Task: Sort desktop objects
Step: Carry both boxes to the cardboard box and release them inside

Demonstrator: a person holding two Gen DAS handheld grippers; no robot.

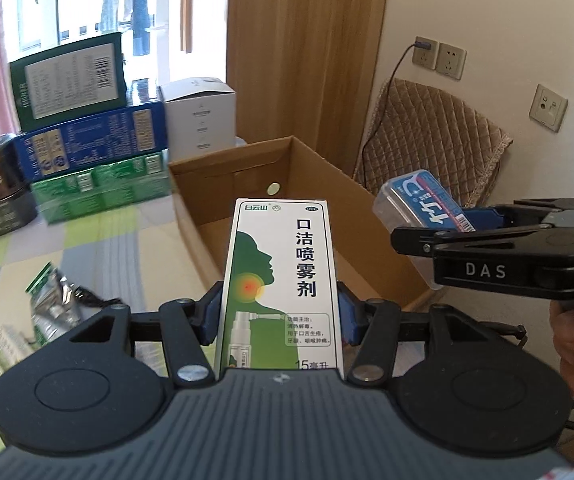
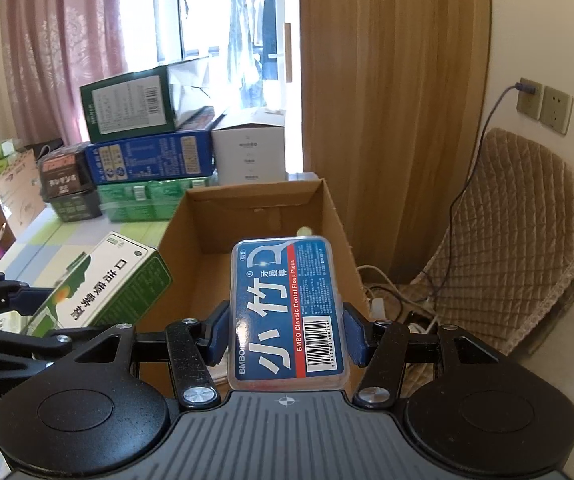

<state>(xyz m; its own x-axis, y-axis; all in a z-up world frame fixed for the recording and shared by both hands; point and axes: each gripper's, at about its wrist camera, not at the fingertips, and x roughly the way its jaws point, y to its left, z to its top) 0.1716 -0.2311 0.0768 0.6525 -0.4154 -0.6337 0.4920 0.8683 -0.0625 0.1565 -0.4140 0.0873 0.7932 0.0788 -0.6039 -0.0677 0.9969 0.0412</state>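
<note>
Both grippers hold items over the open cardboard box [image 1: 287,184].

Stacked cartons [image 2: 143,160] stand behind the box. The left gripper [image 1: 281,312] is clamped on a green-and-white spray box [image 1: 281,280]; the right gripper [image 2: 287,328] is clamped on a blue floss pick case [image 2: 287,312]. Only the left view shows foil packets [image 1: 53,304] on the table; only the right shows cables [image 2: 399,304] beside the box.

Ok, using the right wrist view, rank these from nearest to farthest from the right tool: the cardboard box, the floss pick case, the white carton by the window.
1. floss pick case: clamped in the right tool, dead centre.
2. cardboard box: open, just ahead and below the case.
3. white carton: beyond the box's far wall, slightly left, by the window.
</note>
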